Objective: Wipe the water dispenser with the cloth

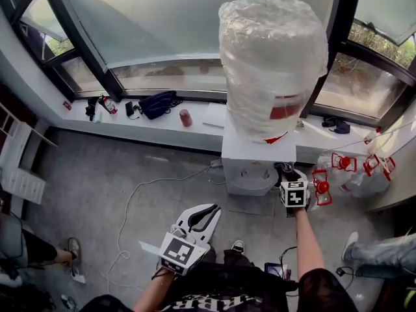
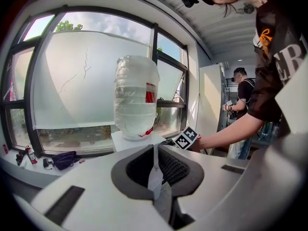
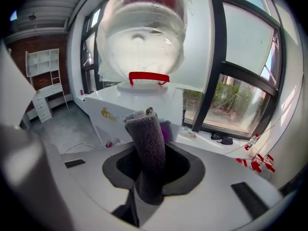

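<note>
The white water dispenser [image 1: 250, 155] stands against the windowsill and carries a large plastic-wrapped bottle [image 1: 273, 64]. My right gripper [image 1: 290, 177] is at its front right corner, shut on a dark grey cloth [image 1: 286, 169]. In the right gripper view the rolled cloth [image 3: 149, 148] sticks up from the gripper [image 3: 153, 174], close to the dispenser's side [image 3: 120, 109] under the bottle [image 3: 144, 32]. My left gripper [image 1: 201, 216] hangs lower, well short of the dispenser. In its own view this gripper [image 2: 156, 170] is shut on nothing, with the dispenser [image 2: 134, 141] ahead.
On the windowsill lie a dark bag [image 1: 159, 103] and a red cup [image 1: 186, 117]. Spare water bottles with red handles [image 1: 351, 171] stand to the dispenser's right. A white cable [image 1: 130, 200] trails over the grey floor. Other people's legs show at the right [image 1: 383, 249] and left [image 1: 32, 249].
</note>
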Demonstrator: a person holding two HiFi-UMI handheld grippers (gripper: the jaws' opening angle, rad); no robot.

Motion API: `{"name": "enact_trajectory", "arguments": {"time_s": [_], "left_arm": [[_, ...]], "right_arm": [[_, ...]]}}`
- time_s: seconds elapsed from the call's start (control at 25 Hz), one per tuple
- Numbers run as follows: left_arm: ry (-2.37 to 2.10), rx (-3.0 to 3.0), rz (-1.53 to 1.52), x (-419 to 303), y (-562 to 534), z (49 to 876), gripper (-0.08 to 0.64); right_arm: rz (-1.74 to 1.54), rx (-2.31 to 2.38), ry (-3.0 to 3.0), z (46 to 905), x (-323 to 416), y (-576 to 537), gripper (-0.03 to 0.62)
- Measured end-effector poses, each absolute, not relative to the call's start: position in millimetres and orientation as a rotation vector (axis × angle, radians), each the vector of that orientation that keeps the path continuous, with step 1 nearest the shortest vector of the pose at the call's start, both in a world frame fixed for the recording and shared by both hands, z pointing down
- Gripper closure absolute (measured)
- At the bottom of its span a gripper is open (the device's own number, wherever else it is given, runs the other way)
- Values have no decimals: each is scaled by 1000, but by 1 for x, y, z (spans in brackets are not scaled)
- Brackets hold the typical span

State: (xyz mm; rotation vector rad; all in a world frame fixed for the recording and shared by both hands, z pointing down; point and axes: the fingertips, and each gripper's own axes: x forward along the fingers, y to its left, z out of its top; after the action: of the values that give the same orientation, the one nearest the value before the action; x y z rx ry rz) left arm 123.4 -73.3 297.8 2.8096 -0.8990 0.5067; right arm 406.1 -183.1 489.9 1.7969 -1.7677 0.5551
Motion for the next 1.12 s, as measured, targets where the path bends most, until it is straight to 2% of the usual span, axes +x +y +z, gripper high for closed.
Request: {"name": "enact_trajectory", "arguments": {"time_s": [0.2,0.4,0.68,1.12], "left_arm": [[-964,2775,570,121,-66,304,523],[-994,2736,567,113,-65,318,523],[-1066,2719,525,87,-76,327,523],[-1006,2721,552,22,-70,415,523]], "right_arm": [[583,1828,-1743,498,438,-171,486],[573,1798,-1779,502,426,-157,486],[556,1601,-1879,528,347,-121,486],[576,1532,-1958,603,230,-146,486]]}}
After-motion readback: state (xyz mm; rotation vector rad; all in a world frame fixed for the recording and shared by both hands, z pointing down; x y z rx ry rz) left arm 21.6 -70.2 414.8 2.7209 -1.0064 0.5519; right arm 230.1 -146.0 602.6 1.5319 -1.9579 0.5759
